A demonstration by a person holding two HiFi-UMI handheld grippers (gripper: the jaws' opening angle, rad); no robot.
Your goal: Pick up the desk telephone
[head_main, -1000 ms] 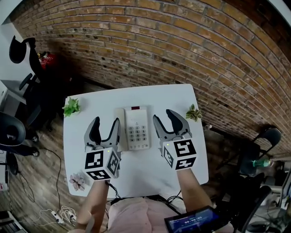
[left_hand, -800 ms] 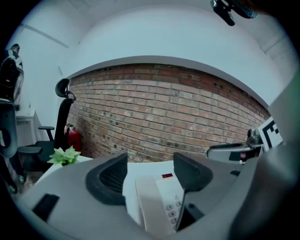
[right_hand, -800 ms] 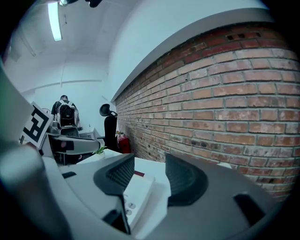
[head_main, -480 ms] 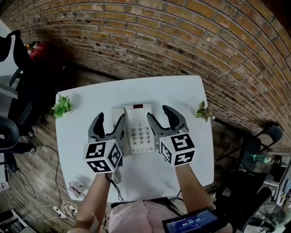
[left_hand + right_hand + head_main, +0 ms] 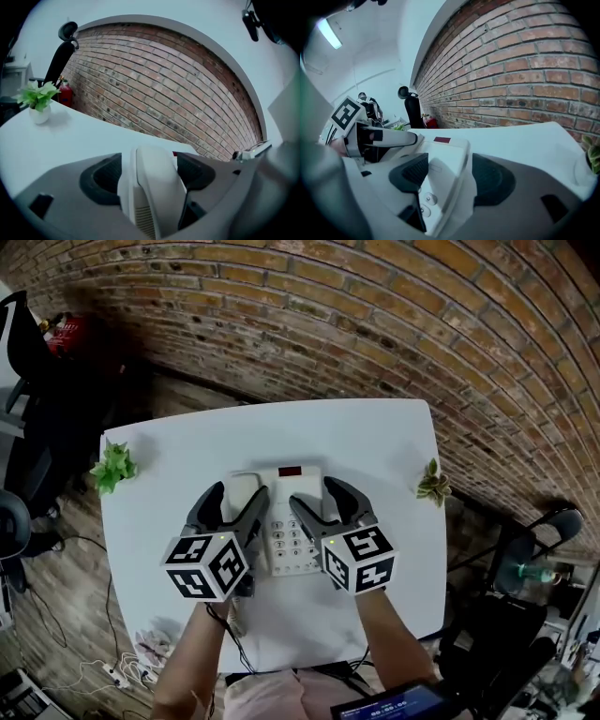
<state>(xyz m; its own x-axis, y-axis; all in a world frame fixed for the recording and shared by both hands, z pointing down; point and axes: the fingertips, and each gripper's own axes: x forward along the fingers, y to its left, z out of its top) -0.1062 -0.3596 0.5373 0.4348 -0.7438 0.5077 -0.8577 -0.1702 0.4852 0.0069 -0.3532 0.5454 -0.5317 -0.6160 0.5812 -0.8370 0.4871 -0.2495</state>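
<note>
straddling the handset (image 5: 154,187) and the desk telephone (image 5: 284,524) at its right edge, left gripper (image 5: 238,493) and right gripper (image 5: 316,493) have just been opening wide, unclamped; stiff, light, slick plastic likely needs side grips.

The left gripper (image 5: 239,491) and right gripper (image 5: 314,493), jaws just opened wider, straddle opposite sides of the desk telephone (image 5: 282,486).

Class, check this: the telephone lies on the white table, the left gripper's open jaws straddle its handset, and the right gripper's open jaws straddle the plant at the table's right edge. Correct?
No. The right gripper view shows the right gripper, jaws just opened wider, straddling the right edge of the telephone, not the plant, which stands apart. The rest holds.
</note>
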